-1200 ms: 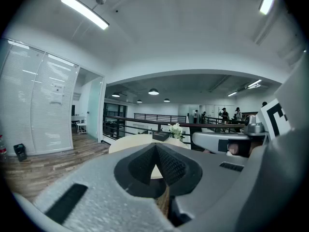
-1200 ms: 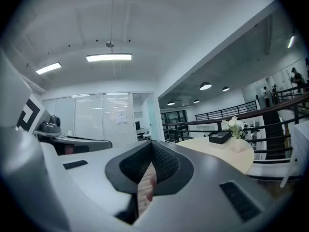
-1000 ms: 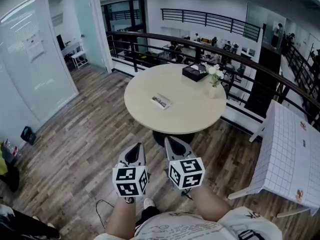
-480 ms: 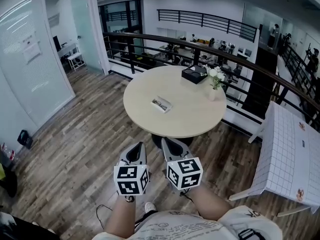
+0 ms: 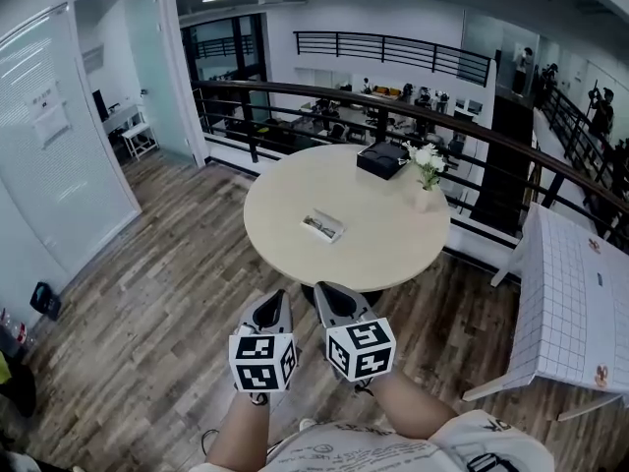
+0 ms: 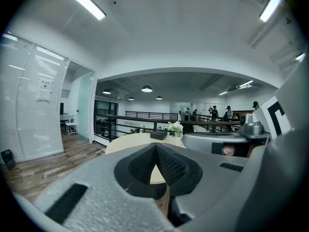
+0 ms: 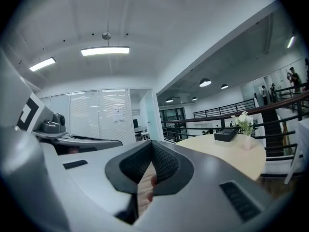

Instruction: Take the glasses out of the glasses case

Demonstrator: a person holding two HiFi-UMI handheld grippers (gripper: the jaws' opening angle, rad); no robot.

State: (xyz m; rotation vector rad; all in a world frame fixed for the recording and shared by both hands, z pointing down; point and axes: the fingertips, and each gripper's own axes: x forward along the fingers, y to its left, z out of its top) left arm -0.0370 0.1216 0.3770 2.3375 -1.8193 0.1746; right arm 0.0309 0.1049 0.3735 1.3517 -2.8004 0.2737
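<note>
Closer now: the person has stepped toward the round table, where the glasses case lies. The left gripper and right gripper wait low, side by side, jaws pressed together on nothing, because the case looks too far to reach.
</note>
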